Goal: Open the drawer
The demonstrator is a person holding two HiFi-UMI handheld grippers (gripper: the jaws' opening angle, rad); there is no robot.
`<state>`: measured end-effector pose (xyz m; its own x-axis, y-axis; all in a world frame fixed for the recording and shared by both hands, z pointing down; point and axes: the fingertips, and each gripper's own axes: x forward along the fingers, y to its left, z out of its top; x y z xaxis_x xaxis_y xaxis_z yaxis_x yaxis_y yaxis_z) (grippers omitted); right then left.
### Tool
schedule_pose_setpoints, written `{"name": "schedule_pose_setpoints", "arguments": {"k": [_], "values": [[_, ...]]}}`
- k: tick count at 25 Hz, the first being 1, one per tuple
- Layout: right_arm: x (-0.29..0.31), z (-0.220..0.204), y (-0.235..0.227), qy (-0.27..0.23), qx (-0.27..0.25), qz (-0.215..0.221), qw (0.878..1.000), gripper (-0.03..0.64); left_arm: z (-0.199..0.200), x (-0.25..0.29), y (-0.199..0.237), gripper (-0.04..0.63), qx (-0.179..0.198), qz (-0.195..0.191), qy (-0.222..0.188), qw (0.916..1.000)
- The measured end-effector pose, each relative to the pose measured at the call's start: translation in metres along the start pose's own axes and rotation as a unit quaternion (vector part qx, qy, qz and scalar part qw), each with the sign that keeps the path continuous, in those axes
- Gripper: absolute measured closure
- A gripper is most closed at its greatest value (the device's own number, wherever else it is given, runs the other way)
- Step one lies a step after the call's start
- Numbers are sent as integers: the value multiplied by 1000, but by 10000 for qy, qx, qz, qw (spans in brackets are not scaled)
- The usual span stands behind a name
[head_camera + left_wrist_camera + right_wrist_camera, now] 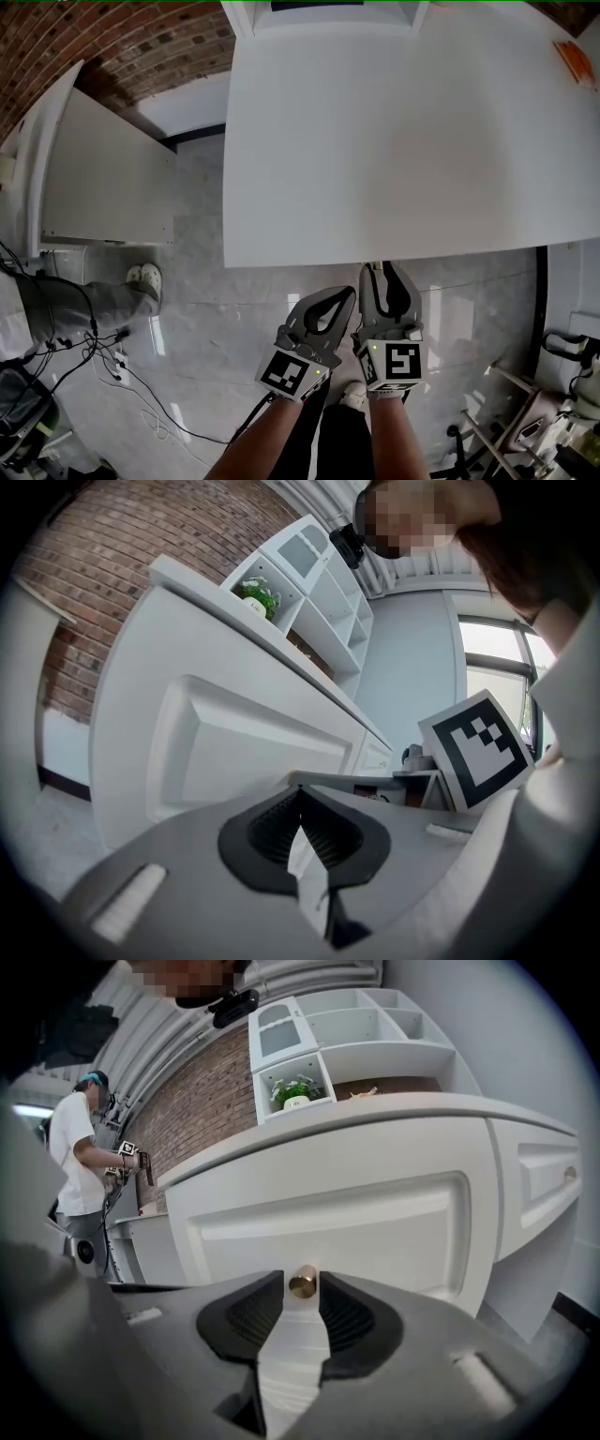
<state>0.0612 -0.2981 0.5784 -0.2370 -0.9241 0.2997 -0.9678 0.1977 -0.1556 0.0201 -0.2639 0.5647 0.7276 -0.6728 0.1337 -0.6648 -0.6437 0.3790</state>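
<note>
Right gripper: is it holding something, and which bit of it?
Nothing is held. The right gripper has its jaws open on either side of the small brass knob on the white drawer front, without pinching it.

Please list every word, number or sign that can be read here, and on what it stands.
No word or number is readable.
Black-and-white square patterns only, no letters: left marker cube, right marker cube.
Too small, if any print: plant pot.
Too blurred: orange item.

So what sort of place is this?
Probably a mock kitchen in a lab or studio: white drawer cabinet with a brass knob, white shelves against a brick wall, cables trailing over the floor.
</note>
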Motion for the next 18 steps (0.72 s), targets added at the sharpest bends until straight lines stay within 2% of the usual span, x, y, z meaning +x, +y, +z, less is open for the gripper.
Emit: {"name": "schedule_pose_setpoints", "arguments": {"k": [8,18], "values": [[5,4,-2,-166,-116,-67,9998,519,-1,-7,5,592,-31,51,-16,10000],[5,0,1,-3,-592,-194,9981,535,-3,-7,4,592,2,7,58,10000]]}}
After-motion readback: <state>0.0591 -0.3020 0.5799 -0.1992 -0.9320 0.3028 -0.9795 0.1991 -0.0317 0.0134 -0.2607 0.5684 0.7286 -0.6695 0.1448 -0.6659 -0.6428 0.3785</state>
